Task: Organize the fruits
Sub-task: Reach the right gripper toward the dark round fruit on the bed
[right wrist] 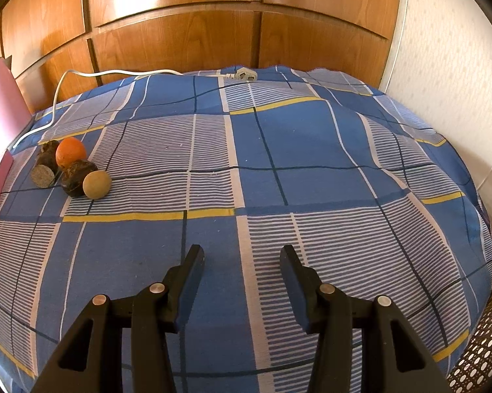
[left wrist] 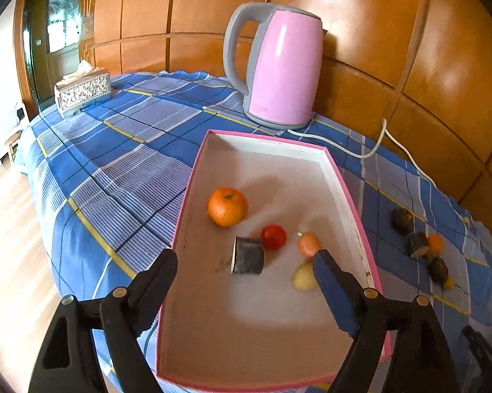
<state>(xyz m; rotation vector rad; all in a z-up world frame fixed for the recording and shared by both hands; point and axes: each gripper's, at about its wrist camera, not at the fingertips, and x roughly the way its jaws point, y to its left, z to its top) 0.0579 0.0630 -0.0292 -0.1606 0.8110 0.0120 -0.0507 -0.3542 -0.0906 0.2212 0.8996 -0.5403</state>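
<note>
Over the pink-rimmed box (left wrist: 193, 177) on the blue plaid tablecloth (left wrist: 115, 150), our left gripper (left wrist: 246, 262) hangs released, its jaws wide apart and grasping nothing. Inside the box we see an orange (left wrist: 227, 206), a dark cut piece (left wrist: 247, 255), a small red fruit (left wrist: 273, 236), a small orange-pink fruit (left wrist: 308, 245) and a pale yellow fruit (left wrist: 305, 276) partly hidden behind the right finger. More fruits (left wrist: 421, 242) lie on the cloth right of the box, too small to name. A pink kettle (left wrist: 283, 65) stands behind the box. From the right wrist, our right gripper (right wrist: 242, 258) hovers over bare cloth, jaws parted and empty. Far left, an orange fruit (right wrist: 70, 151), dark lumps (right wrist: 79, 177) and a tan ball (right wrist: 97, 184) cluster, touching; the box (right wrist: 0, 111) is cut off at the edge.
</note>
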